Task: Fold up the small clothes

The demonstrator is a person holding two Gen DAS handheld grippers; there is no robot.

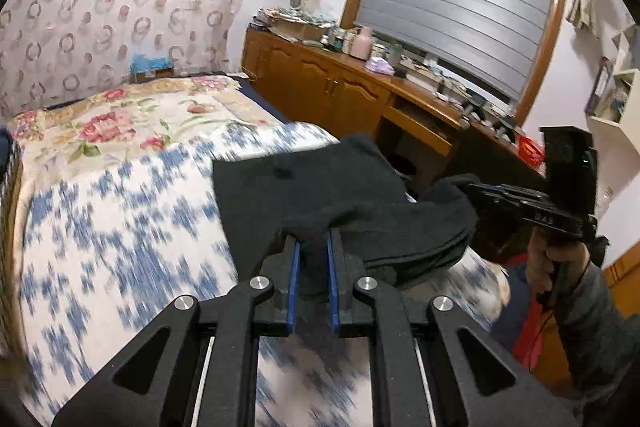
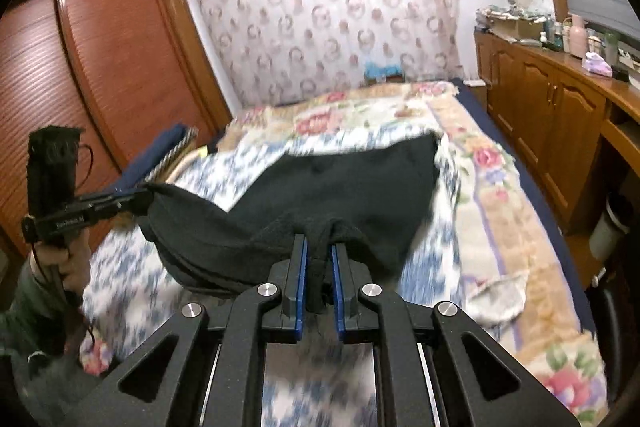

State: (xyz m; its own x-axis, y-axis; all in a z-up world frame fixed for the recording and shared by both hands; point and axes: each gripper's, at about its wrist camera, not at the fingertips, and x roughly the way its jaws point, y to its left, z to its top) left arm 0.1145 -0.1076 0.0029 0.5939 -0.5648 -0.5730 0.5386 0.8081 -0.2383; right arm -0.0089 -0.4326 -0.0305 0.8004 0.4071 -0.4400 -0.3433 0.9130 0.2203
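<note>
One dark garment (image 1: pixel 320 187), black or near black, held above the bed (image 1: pixel 120 219) and spread between two grippers. Long axis running side to side, from one gripper to the other; near edge bunched and raised, far edge trailing away toward the floral cover (image 1: pixel 132 115). Whether the far edge touches the bed: cannot tell, motion blur.

Left gripper (image 1: pixel 313 247): fingers (image 1: pixel 295 267) closed on a bunched fold of the garment at its near edge, blue pads pressing cloth from both sides. Seen also from the right wrist view at far left, clamped on the garment's left end (image 2: pixel 136 197).

Right gripper (image 2: pixel 319 251): fingers (image 2: pixel 302 267) closed on a thin pinch of the same garment (image 2: pixel 340 179). Seen also from the left wrist view at right (image 1: pixel 476 189), gripping the garment's right end, with a hand (image 1: pixel 560 259) around the handle.

Count: one garment, two grippers, one hand visible on each handle (image 2: pixel 76 259).

Bedding under the garment: one blue-and-white patterned sheet (image 2: pixel 132 267), one floral cover beyond it. Wooden cabinets (image 1: pixel 320 83) along the wall, top crowded with small items.
</note>
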